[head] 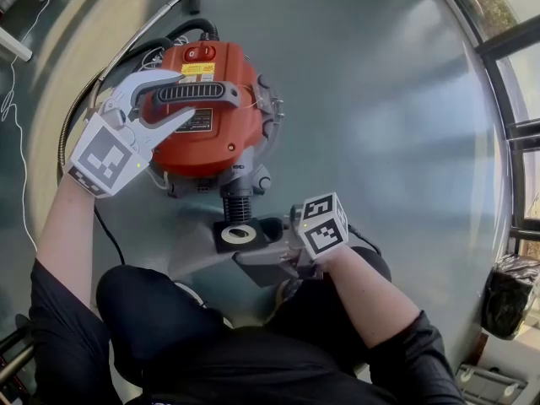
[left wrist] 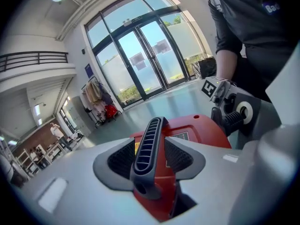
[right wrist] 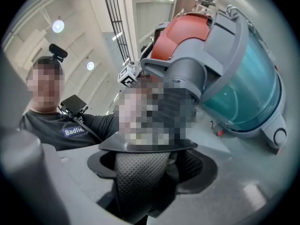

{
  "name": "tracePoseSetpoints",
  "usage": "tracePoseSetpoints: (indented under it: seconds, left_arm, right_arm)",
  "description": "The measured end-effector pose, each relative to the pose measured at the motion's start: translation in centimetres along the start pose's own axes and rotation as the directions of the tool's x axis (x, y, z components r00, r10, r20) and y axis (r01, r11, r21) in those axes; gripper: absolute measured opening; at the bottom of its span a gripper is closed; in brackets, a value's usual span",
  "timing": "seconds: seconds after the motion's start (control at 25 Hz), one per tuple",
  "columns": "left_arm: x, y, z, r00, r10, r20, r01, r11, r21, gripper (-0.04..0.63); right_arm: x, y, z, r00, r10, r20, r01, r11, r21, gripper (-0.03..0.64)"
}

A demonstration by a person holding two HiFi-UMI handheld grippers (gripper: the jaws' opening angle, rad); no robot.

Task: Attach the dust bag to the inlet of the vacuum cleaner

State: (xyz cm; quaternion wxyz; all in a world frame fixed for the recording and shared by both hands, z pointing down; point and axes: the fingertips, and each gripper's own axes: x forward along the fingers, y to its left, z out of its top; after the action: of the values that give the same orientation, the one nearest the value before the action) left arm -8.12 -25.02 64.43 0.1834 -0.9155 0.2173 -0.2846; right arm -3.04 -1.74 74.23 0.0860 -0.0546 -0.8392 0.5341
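**Far left, head view.** A ribbed metal hose (head: 78, 116) curves over the grey floor (head: 380, 125) beside the vacuum cleaner (head: 215, 142), a red-bodied machine lying ahead of my knees.

**Left.** My left gripper (head: 181, 94) comes in from the left and reaches across the top of the vacuum cleaner. Its jaws straddle the dark ribbed carry handle (head: 196, 94). In the left gripper view the handle runs lengthwise between the two pads (left wrist: 180, 156). A strip of red housing shows between the handle and the right-side pad, so I read these tongs as spread around the handle, not clamped on it.

**Centre.** The black corrugated inlet (head: 236, 199) juts from the near end of the vacuum cleaner toward me. Just at its mouth sits the dark collar (head: 239, 234) of the dust bag (head: 268, 268), with its pale ring facing up. I cannot tell whether the collar is seated on the inlet or only touches it.

**Right.** My right gripper (right wrist: 145, 172) pinches the dust bag. In the right gripper view, grey mesh cloth fills the gap between its pads (right wrist: 199, 165), directly under the flat collar. Beyond it rises the machine's translucent teal canister (right wrist: 248, 78).
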Motion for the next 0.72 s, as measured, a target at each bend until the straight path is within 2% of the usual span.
tracePoseSetpoints:
  seconds: [0.16, 0.36, 0.72]
  left_arm:
    - [0.4, -0.2, -0.6, 0.998, -0.061, -0.033, 0.062, 0.997, 0.042, 0.218]
    - [0.8, -0.4, -1.0, 0.996, -0.064, -0.069, 0.069, 0.994, 0.085, 0.218]
    - [1.1, -0.4, -1.3, 0.985, -0.088, -0.149, 0.112, 0.981, 0.160, 0.178]
  right_arm:
    - [-0.2, -0.2, 0.4, 0.999, 0.008, 0.031, -0.010, 0.998, 0.063, 0.310]
    - [-0.4, -0.7, 0.5, 0.999, -0.005, 0.048, 0.000, 0.993, 0.114, 0.310]
    - [-0.6, -1.0, 0.9, 0.997, -0.021, 0.077, 0.009, 0.988, 0.155, 0.310]
